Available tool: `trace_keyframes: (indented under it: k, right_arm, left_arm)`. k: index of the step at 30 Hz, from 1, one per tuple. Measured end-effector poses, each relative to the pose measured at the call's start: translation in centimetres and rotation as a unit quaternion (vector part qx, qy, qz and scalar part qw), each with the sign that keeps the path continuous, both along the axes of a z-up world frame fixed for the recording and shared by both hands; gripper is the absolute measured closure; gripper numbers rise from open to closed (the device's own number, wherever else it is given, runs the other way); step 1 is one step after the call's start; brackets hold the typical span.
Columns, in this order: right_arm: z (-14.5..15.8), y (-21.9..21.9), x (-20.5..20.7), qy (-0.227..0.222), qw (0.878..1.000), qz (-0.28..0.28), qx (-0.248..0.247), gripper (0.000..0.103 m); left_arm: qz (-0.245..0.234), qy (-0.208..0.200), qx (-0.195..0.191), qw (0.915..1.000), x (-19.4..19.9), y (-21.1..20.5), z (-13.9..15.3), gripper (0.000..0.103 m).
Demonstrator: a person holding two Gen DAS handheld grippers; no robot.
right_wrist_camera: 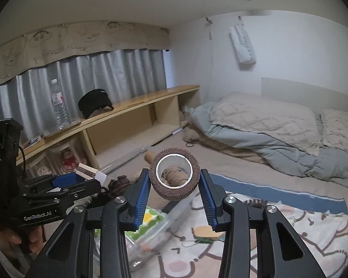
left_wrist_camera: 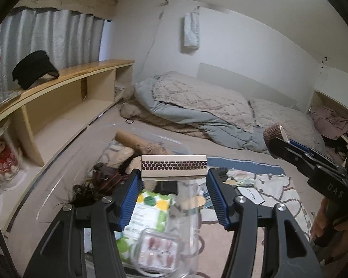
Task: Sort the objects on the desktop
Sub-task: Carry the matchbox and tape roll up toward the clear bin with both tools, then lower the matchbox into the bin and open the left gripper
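A person is holding two handheld grippers above a cluttered bed, each carrying one small item lifted clear of the mess, seemingly so it can be sorted. The left gripper (left_wrist_camera: 174,173) is clamping a white cardboard matchbox with a dark honeycomb striking strip (left_wrist_camera: 174,165) by its short ends, strip facing the camera, the jaws closed on it crosswise; gripped that way, the flat box is staying level. The right gripper (right_wrist_camera: 174,180) is pinching a brown, rough-textured roll of tape with a white inner core (right_wrist_camera: 174,176) across its outer wall, the hole facing the lens, so the ribbed blue pads are biting the coarse surface rather than the smooth core.

Below both tools a clear plastic storage bin (left_wrist_camera: 185,210) is sitting on a cartoon-printed blanket (right_wrist_camera: 290,227), already holding a green-and-yellow dotted packet (left_wrist_camera: 154,205) and a small clear case of press-on nails (left_wrist_camera: 159,247); it looks like the likely destination for the two items. A white branded card (left_wrist_camera: 252,195) and a tangle of dark hair accessories (left_wrist_camera: 97,185) are lying loose beside it, apparently still unsorted. A light wooden shelf unit (right_wrist_camera: 136,106) along the curtain is carrying a black cap (right_wrist_camera: 95,102) and a clear water bottle (right_wrist_camera: 58,104).
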State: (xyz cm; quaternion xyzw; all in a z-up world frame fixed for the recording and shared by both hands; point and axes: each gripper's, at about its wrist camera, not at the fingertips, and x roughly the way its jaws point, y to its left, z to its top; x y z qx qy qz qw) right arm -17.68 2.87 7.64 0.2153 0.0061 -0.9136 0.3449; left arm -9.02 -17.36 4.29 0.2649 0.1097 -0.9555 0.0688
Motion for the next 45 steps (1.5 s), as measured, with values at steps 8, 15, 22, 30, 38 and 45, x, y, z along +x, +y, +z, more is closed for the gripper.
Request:
trace_keyframes:
  k: [8, 15, 22, 30, 38, 45]
  right_arm:
    - [-0.7, -2.8, -0.2, -0.016, 1.000, 0.026, -0.005, 0.061]
    - [-1.4, -4.7, -0.1, -0.032, 0.998, 0.052, -0.001, 0.060]
    - [-2.2, -6.9, 0.5, -0.051, 0.996, 0.080, 0.003, 0.060]
    - [-2.8, -8.8, 0.9, -0.072, 0.992, 0.104, 0.005, 0.060]
    - [-3.5, -10.5, 1.2, -0.080, 0.990, 0.117, 0.015, 0.060]
    - [-4.1, -11.3, 1.1, -0.089, 0.988, 0.125, 0.018, 0.061]
  left_arm:
    - [0.012, -0.063, -0.016, 0.9978, 1.0, -3.4, -2.2, 0.046]
    - [0.017, -0.111, -0.040, 0.9929, 2.2, -5.7, -3.9, 0.046]
    - [0.014, -0.162, -0.051, 0.9854, 2.7, -7.4, -5.9, 0.046]
    - [-0.013, -0.205, -0.050, 0.9773, 2.6, -7.3, -7.3, 0.046]
    - [-0.027, -0.205, -0.049, 0.9772, 2.9, -7.0, -7.6, 0.012]
    - [-0.009, -0.181, -0.050, 0.9822, 3.2, -7.5, -6.6, 0.008]
